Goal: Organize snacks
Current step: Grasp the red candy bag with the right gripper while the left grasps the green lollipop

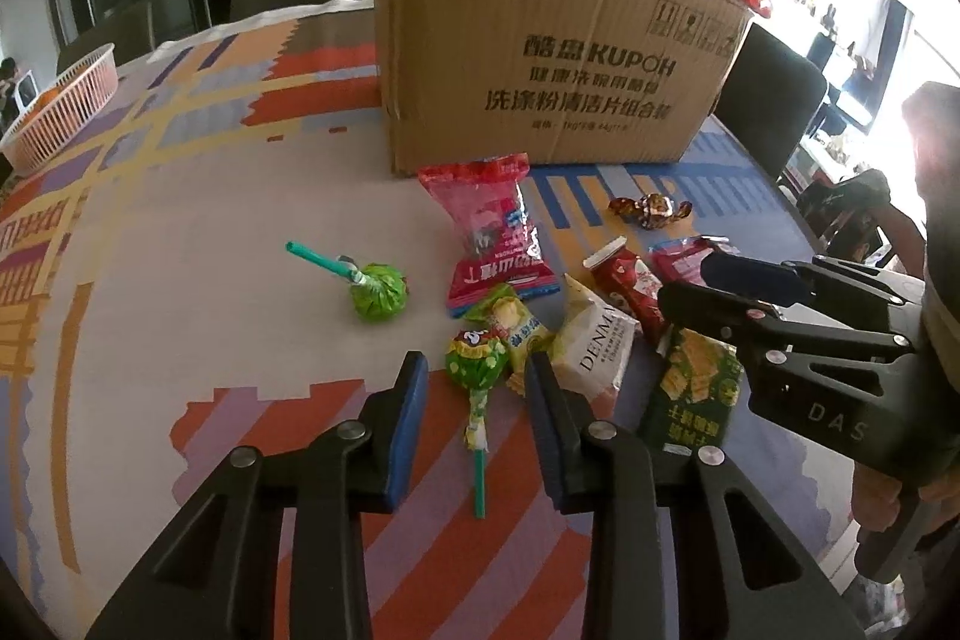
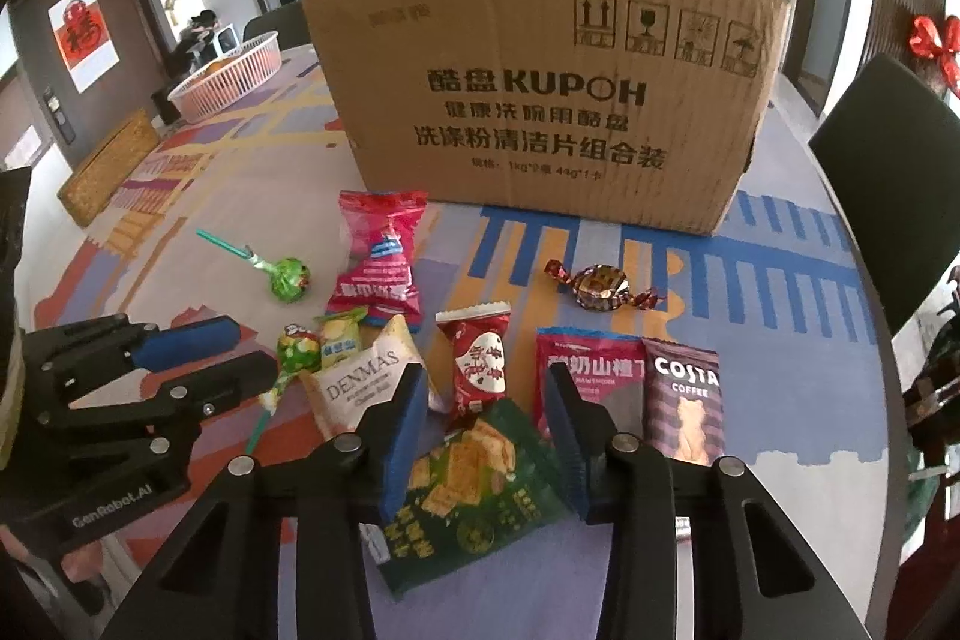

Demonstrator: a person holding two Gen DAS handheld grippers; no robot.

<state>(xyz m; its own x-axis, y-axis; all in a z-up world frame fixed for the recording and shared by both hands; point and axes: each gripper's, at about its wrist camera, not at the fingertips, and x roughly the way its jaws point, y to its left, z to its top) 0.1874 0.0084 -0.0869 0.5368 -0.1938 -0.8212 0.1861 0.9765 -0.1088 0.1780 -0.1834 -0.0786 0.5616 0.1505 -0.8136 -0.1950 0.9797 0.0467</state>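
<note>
Snacks lie in front of a cardboard box (image 1: 540, 58) (image 2: 540, 100) on a patterned tablecloth. My left gripper (image 1: 477, 370) is open, its fingers on either side of a green lollipop (image 1: 477, 364) (image 2: 294, 349). My right gripper (image 2: 486, 388) is open over a dark green cracker packet (image 2: 474, 484) (image 1: 696, 388). Around them lie a white DENMAS packet (image 1: 591, 349) (image 2: 360, 382), a red packet (image 2: 480, 364), a pink packet (image 1: 495, 232) (image 2: 381, 256), a COSTA packet (image 2: 684, 394), a wrapped candy (image 2: 600, 283) and a second green lollipop (image 1: 375, 289) (image 2: 288, 277).
A pink-white basket (image 1: 60, 106) (image 2: 231, 73) stands at the table's far left. Dark chairs (image 2: 888, 172) stand behind and to the right of the table. A small yellow-green packet (image 1: 516, 325) lies next to the near lollipop.
</note>
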